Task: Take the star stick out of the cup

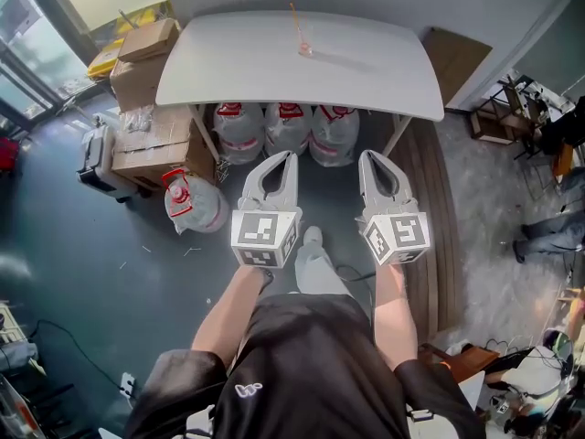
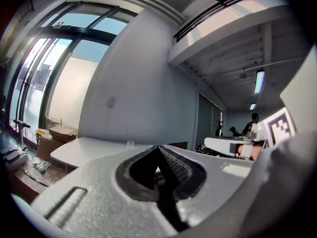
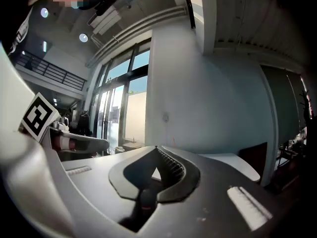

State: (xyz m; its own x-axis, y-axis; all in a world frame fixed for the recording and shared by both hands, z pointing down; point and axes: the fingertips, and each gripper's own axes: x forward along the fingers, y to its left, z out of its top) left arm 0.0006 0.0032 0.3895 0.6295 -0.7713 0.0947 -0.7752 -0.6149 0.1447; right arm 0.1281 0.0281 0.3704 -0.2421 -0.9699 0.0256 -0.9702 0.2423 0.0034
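A small clear cup (image 1: 304,49) stands near the far edge of the white table (image 1: 228,71), with a thin orange stick (image 1: 295,18) leaning up out of it. The left gripper view shows the cup (image 2: 130,144) and the stick (image 2: 127,134) far off, over the jaws. In the right gripper view only the stick's top (image 3: 173,141) shows above the jaws. My left gripper (image 1: 291,157) and right gripper (image 1: 366,157) are side by side close to my body, well short of the table, over the floor. Both are shut, with nothing held.
Three large water jugs (image 1: 288,131) stand under the table and another jug (image 1: 194,201) lies on the floor at the left. Cardboard boxes (image 1: 144,71) are stacked left of the table. A wooden board (image 1: 457,58) leans at the right. A person (image 2: 253,125) stands far off.
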